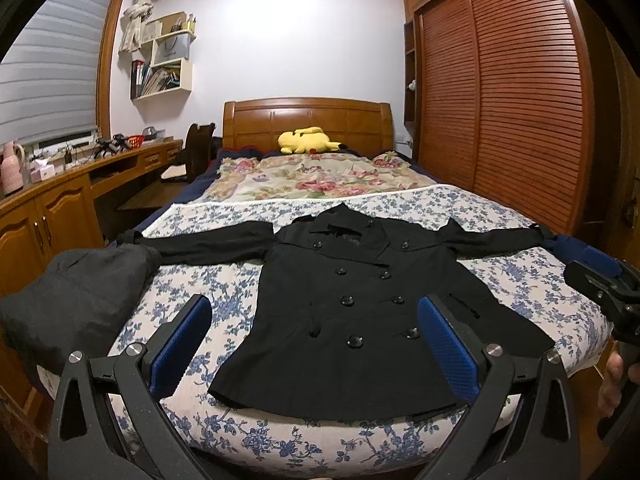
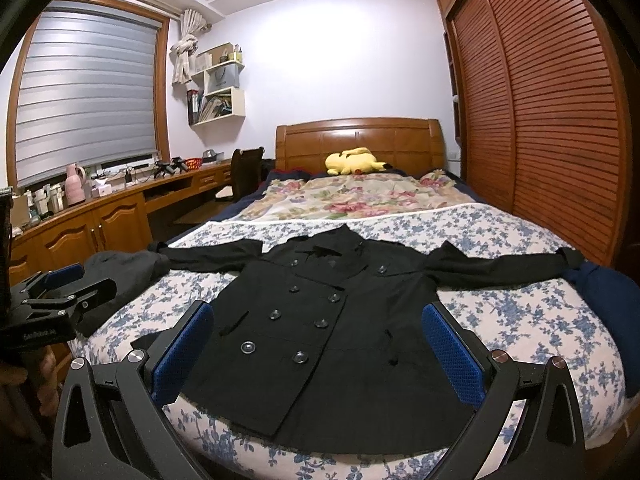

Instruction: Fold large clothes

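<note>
Left gripper (image 1: 314, 350), foreground of the left wrist view: jaws spread wide, nothing between them. Right gripper (image 2: 318, 352): likewise released and empty, hanging above the hem. Black double-breasted coat (image 1: 360, 300) lies face up and buttoned on the bed (image 1: 520, 280), centre of frame, hem toward the cameras, both sleeves stretched sideways. A dark grey garment (image 1: 80, 296) is heaped at left of frame, a navy one (image 2: 612, 292) at right. Judgement: garment laid out, first fold not begun. Next move calls for pinching a sleeve cuff and carrying it across the chest.
</note>
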